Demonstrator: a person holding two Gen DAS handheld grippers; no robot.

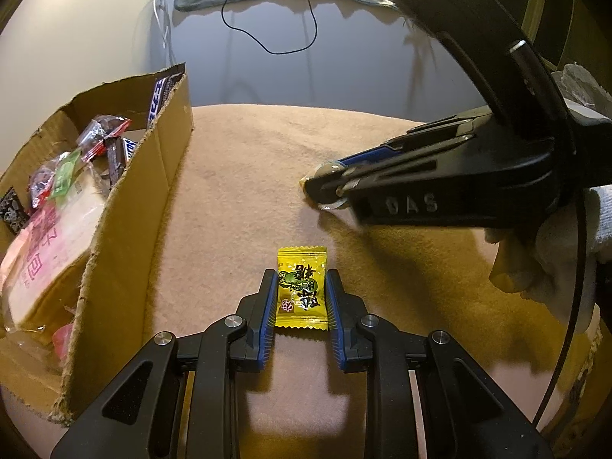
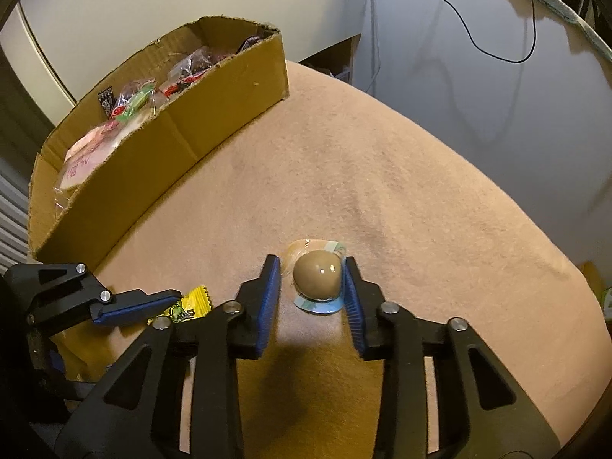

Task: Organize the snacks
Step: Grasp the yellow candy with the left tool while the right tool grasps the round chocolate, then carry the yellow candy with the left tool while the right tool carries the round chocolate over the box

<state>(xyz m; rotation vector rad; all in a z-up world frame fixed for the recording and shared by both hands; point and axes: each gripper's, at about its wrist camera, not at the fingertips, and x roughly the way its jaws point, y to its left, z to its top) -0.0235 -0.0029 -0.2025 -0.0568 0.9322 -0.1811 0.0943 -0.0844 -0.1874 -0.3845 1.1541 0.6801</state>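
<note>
A yellow snack packet (image 1: 302, 290) lies flat on the tan cloth between the fingers of my left gripper (image 1: 301, 279), which is open around it. It also shows in the right wrist view (image 2: 187, 308). A packaged brown egg (image 2: 317, 277) in clear wrap lies between the fingers of my right gripper (image 2: 311, 267), which is open; the right pad touches it and the left pad stands a little apart. In the left wrist view the right gripper (image 1: 325, 187) is at the right, its tips at the egg. A cardboard box (image 1: 126, 206) with several snacks stands at the left.
The box (image 2: 214, 122) holds a pink bread bag (image 1: 42, 264), chocolate bars and small wrapped sweets. The tan cloth (image 2: 382, 176) covers the table. A black cable (image 1: 267, 34) lies on the grey surface behind. A gloved hand (image 1: 535, 252) holds the right gripper.
</note>
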